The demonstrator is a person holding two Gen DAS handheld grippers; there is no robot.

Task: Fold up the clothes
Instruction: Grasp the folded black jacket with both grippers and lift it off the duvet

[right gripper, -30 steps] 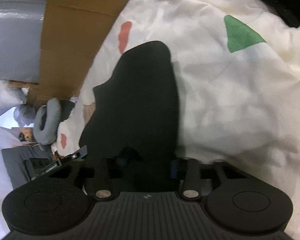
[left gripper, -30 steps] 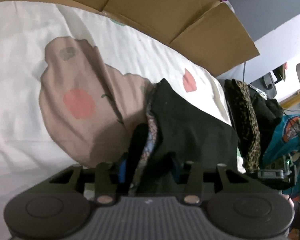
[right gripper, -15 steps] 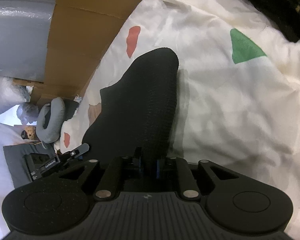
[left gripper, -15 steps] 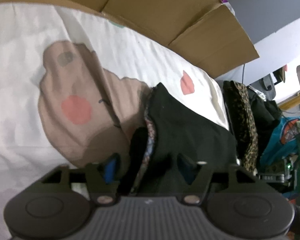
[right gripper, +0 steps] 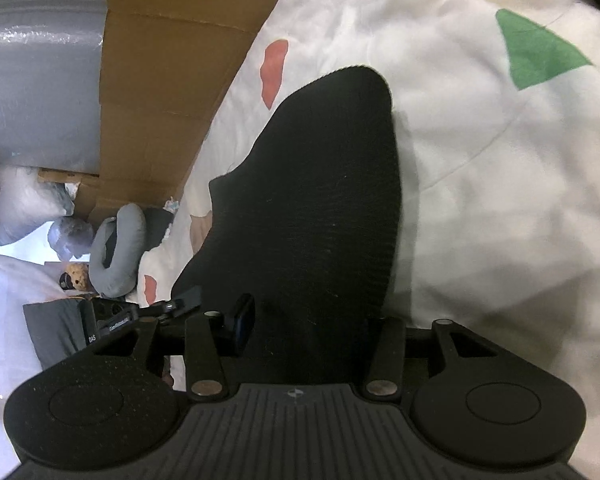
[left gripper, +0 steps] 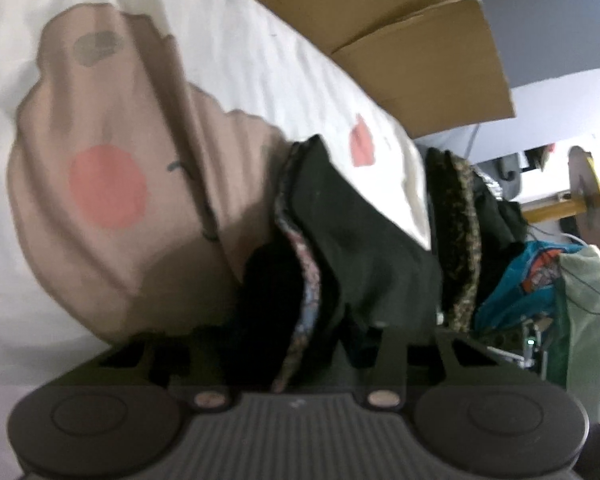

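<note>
The right gripper (right gripper: 304, 332) is seen with its jaws spread wide, one blue-padded finger (right gripper: 242, 326) standing clear to one side of the black garment (right gripper: 320, 208) and the other finger hidden at the cloth's far edge; nothing is pinched between them. The black garment is laid flat on the white sheet (right gripper: 480, 184), reaching from the gripper's mouth out toward a red patch (right gripper: 274, 66) printed on the sheet, with a green triangle (right gripper: 536, 54) printed well off to its other side. Beyond the sheet's edge, past the garment's far end, a brown cardboard panel (right gripper: 172, 72) is seen, and a grey neck pillow (right gripper: 118, 250) lies below it. The left gripper (left gripper: 284, 344) is also held apart, and the folded dark garment (left gripper: 352, 240) with its patterned lining (left gripper: 306, 280) is bunched in the gap; the frame is blurred, so whether the fingers touch the cloth cannot be told. Beside this garment, the sheet (left gripper: 260, 60) is printed with a large tan figure (left gripper: 112, 152). On the garment's other side a leopard-print item (left gripper: 464, 232) and a teal bag (left gripper: 516, 280) are piled, with cardboard (left gripper: 420, 64) standing behind
</note>
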